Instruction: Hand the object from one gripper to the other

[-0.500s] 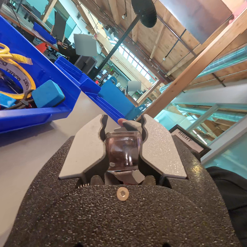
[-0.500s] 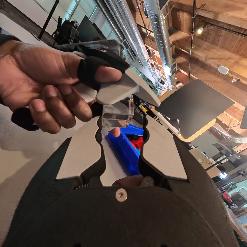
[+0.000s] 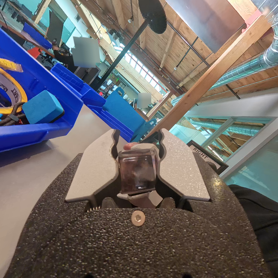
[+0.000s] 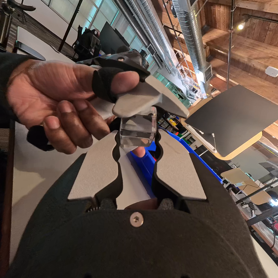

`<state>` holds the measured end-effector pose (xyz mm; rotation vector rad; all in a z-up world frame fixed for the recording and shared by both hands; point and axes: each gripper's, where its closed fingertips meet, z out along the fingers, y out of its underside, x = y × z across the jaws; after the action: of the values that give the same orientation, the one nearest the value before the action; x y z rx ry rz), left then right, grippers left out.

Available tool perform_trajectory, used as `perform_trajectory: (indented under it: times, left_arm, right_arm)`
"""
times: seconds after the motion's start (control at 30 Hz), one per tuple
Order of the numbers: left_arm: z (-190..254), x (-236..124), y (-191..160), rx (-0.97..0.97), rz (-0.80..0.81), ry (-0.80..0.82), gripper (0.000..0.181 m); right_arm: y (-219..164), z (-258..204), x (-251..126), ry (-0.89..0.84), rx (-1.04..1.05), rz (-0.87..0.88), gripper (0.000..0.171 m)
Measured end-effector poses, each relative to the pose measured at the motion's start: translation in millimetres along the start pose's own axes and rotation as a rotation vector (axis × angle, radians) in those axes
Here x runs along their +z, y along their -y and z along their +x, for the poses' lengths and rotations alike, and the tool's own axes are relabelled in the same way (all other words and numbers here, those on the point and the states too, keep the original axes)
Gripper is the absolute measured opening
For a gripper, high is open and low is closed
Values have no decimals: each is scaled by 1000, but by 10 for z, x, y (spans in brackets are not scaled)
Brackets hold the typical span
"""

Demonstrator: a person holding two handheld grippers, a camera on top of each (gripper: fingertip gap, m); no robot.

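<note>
A clear cube (image 3: 137, 171) sits between the fingers of my left gripper (image 3: 138, 132), which is shut on it above the grey table (image 3: 30, 188). In the right wrist view the cube (image 4: 135, 135) is at the tips of my right gripper (image 4: 137, 133), whose jaws stand against its two sides. The left gripper's grey finger (image 4: 135, 103), held by a person's hand (image 4: 52, 90), lies over the cube's top; its lower finger is hidden. In the left wrist view one right finger (image 3: 142, 146) rests above the cube and one below.
A blue bin (image 3: 37, 130) at the left holds a teal foam block (image 3: 42, 106), a tape roll (image 3: 15, 93) and cords. More blue bins (image 3: 105, 114) stand behind. A framed sign (image 3: 207, 158) is at the right. A blue bin (image 4: 144, 162) lies beyond my right fingers.
My right gripper has moved forward and narrowed its jaws onto the cube. The left gripper keeps its hold, and the pair has shifted slightly.
</note>
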<state>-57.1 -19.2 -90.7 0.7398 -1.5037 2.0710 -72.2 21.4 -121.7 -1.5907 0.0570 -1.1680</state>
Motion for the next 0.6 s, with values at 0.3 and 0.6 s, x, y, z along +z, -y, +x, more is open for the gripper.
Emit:
perform_trajectory:
  times: [0.3,0.6]
  left_arm:
    - [78,-338,353,537,-6,171,66]
    - [-196,-297,-154,723,-398,437,69]
  right_arm:
    - [-29,81,-10,6,122,-10,44]
    - [-144,152,36,-99,-24,-96,44]
